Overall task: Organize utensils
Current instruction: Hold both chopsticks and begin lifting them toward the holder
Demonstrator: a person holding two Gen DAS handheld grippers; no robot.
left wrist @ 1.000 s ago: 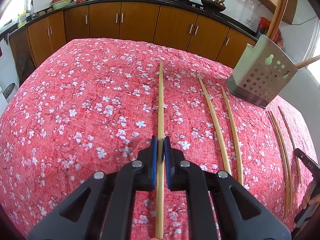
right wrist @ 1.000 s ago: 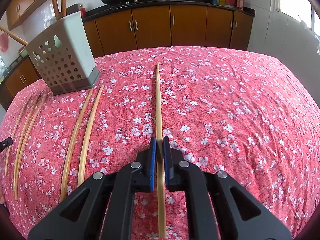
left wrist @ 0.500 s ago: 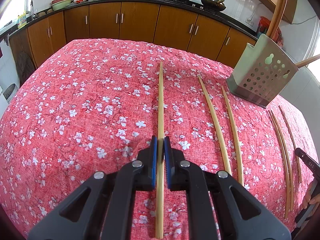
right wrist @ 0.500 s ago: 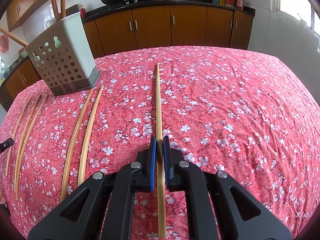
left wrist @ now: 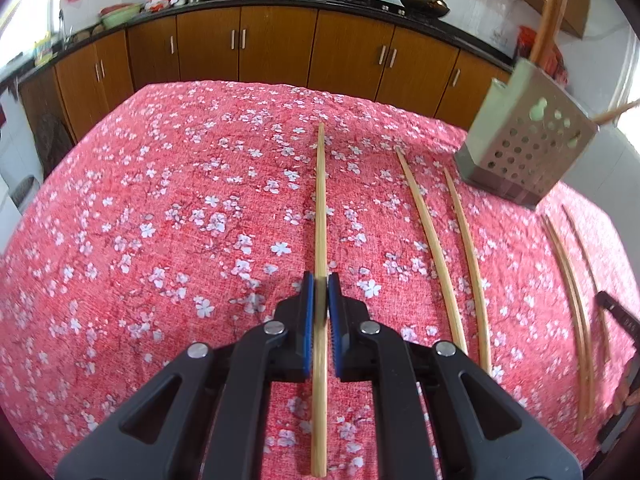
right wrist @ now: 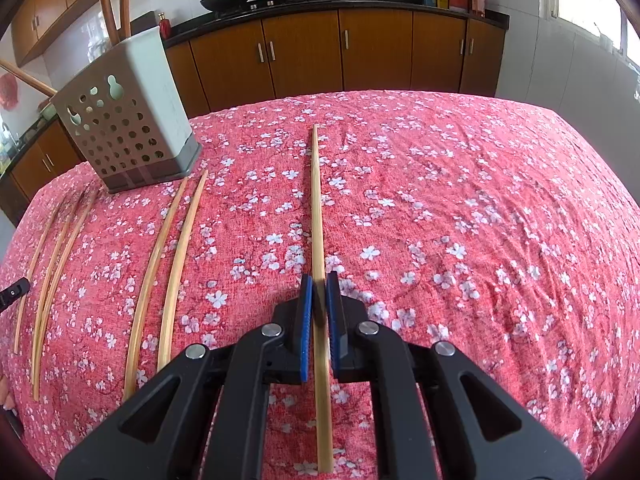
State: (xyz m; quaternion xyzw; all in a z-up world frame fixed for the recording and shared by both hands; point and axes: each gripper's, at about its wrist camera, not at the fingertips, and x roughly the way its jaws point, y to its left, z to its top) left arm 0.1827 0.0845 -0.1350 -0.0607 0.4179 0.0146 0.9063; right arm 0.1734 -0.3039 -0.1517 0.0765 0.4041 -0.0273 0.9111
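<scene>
My left gripper point(left wrist: 320, 284) is shut on a bamboo chopstick point(left wrist: 320, 200) that runs straight ahead between its blue pads, just above the red flowered cloth. My right gripper point(right wrist: 319, 284) is shut on another bamboo chopstick point(right wrist: 317, 200) in the same way. A grey perforated utensil holder point(left wrist: 528, 148) stands at the far right in the left wrist view and at the far left in the right wrist view point(right wrist: 124, 120), with a few wooden utensils in it.
Two loose chopsticks point(left wrist: 444, 248) lie between the held one and the holder, and several more point(left wrist: 572, 288) lie beyond it; they also show in the right wrist view point(right wrist: 168, 256). Brown kitchen cabinets point(left wrist: 280, 44) stand behind the table's far edge.
Both grippers have lifted and tilted slightly with their chopsticks; the view has shifted a little. Both grips are unchanged.
</scene>
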